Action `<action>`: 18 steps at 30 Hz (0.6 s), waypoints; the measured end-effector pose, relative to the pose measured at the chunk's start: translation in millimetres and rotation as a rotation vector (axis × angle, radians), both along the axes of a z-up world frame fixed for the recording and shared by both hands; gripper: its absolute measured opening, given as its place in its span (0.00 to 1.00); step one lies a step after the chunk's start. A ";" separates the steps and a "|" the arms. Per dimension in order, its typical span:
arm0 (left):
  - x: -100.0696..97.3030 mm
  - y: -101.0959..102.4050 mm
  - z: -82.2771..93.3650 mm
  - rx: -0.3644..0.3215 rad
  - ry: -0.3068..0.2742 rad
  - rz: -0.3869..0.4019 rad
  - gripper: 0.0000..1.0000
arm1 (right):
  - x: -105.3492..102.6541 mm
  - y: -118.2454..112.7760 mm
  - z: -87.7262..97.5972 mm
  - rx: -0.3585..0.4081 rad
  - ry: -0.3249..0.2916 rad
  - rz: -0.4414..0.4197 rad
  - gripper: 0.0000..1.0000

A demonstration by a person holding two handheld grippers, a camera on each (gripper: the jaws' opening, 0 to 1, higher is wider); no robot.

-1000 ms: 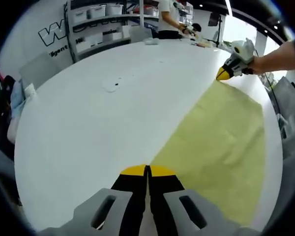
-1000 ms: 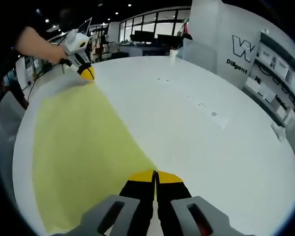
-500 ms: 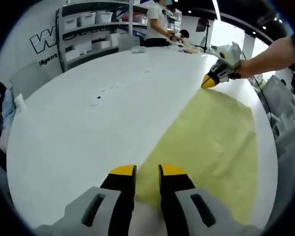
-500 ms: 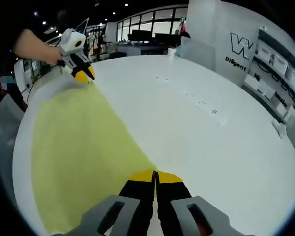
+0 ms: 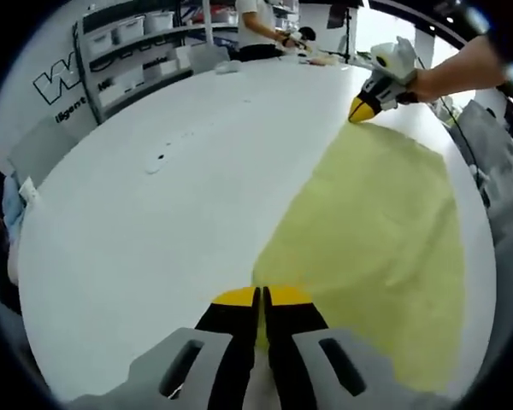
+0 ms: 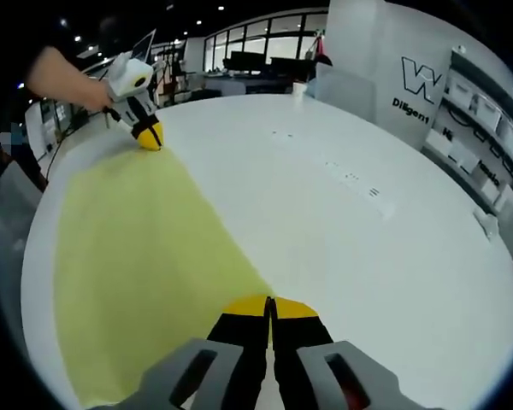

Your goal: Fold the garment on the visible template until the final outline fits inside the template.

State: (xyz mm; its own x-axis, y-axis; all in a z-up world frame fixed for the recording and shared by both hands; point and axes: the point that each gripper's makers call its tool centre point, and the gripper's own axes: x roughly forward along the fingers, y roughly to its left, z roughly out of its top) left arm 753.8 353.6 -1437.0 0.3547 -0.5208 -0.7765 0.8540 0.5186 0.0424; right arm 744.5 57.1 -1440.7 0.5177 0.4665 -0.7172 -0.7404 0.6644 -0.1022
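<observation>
A pale yellow garment (image 5: 376, 231) lies flat on the round white table (image 5: 154, 222). In the left gripper view my left gripper (image 5: 262, 295) is shut on the garment's near corner. The right gripper (image 5: 363, 107), held by a hand, pinches the far corner. In the right gripper view the same garment (image 6: 128, 248) spreads to the left. My right gripper (image 6: 269, 304) is shut on its near corner, and the left gripper (image 6: 148, 134) rests its tips on the far corner.
Shelves with white bins (image 5: 128, 34) and a standing person (image 5: 256, 21) lie beyond the table's far edge. Small dark marks (image 5: 158, 158) dot the tabletop. A white wall with lettering (image 6: 423, 85) stands at the right. Chairs and desks (image 6: 248, 64) fill the background.
My left gripper, shut a second ago, opened half a second ago and has shut again on the garment's corner. The right gripper has stayed shut in place.
</observation>
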 end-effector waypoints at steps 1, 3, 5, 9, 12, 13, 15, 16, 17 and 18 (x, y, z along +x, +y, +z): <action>0.6 0.5 0.2 -0.004 0.005 0.013 0.06 | 0.0 -0.2 -0.1 0.000 -0.001 -0.001 0.00; 0.5 0.8 1.9 -0.013 0.005 0.023 0.06 | 0.0 -0.6 0.5 0.003 -0.002 -0.004 0.00; 1.9 2.6 6.0 -0.038 0.010 0.048 0.06 | 0.0 -1.8 1.6 0.003 -0.007 -0.007 0.00; 7.0 8.3 12.1 -0.081 0.024 0.112 0.06 | 0.3 -4.2 5.7 0.028 -0.009 -0.044 0.00; 10.0 16.7 11.2 -0.114 0.057 0.201 0.06 | 2.8 -12.8 4.4 0.035 -0.001 -0.092 0.00; 10.7 18.9 10.4 -0.117 0.057 0.209 0.06 | 2.2 -13.2 4.5 0.044 0.003 -0.098 0.00; 6.8 18.9 9.0 -0.109 0.052 0.193 0.06 | 1.8 -15.7 4.2 0.039 0.007 -0.102 0.00; 5.9 17.3 9.6 -0.104 0.035 0.177 0.06 | 1.8 -14.8 6.1 0.052 0.007 -0.107 0.00; 6.2 16.4 10.1 -0.104 0.030 0.173 0.06 | 3.3 -16.1 5.8 0.046 0.000 -0.106 0.00; 6.0 16.2 9.7 -0.107 0.035 0.177 0.06 | 5.2 -15.8 7.1 0.056 -0.008 -0.108 0.00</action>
State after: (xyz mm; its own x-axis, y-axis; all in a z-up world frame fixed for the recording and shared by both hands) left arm 759.9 369.9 -1427.4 0.4221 -0.5328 -0.7335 0.7492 0.6606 -0.0487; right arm 749.8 41.3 -1433.6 0.5727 0.4470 -0.6871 -0.6636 0.7450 -0.0684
